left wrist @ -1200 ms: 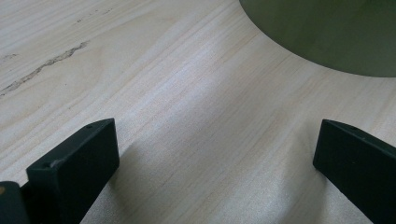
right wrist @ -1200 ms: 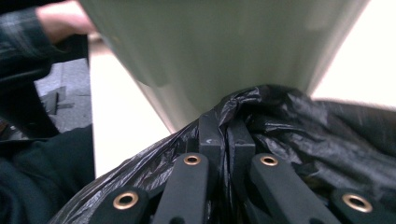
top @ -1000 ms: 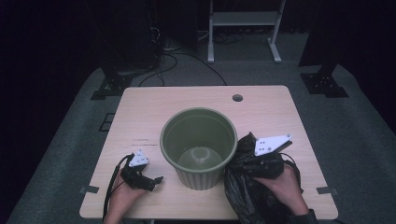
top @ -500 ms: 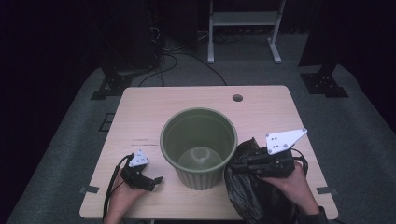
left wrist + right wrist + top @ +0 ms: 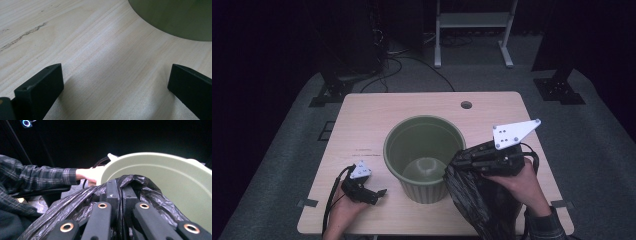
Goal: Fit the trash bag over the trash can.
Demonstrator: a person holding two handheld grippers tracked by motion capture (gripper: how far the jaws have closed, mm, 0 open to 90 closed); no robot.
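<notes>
A green bin [image 5: 424,155] stands empty in the middle of the wooden table [image 5: 377,115]. My right gripper [image 5: 460,160] is shut on a black plastic bag [image 5: 477,200], held at the bin's right rim with the bag hanging down to the table's front edge. In the right gripper view the jaws press together on the crumpled bag [image 5: 75,205] just beside the bin [image 5: 170,182]. My left gripper [image 5: 381,193] rests open on the table at the front left of the bin. Its jaws stand wide apart over bare wood, with the bin's base [image 5: 175,17] ahead.
A cable hole [image 5: 466,105] sits near the table's far edge. A white frame stand [image 5: 472,25] and dark stands on the grey floor lie beyond the table. The person's plaid sleeve [image 5: 37,177] shows past the bin.
My right gripper has risen and shifted right with the bag, lifting its top to the bin's rim. The left gripper has stayed still.
</notes>
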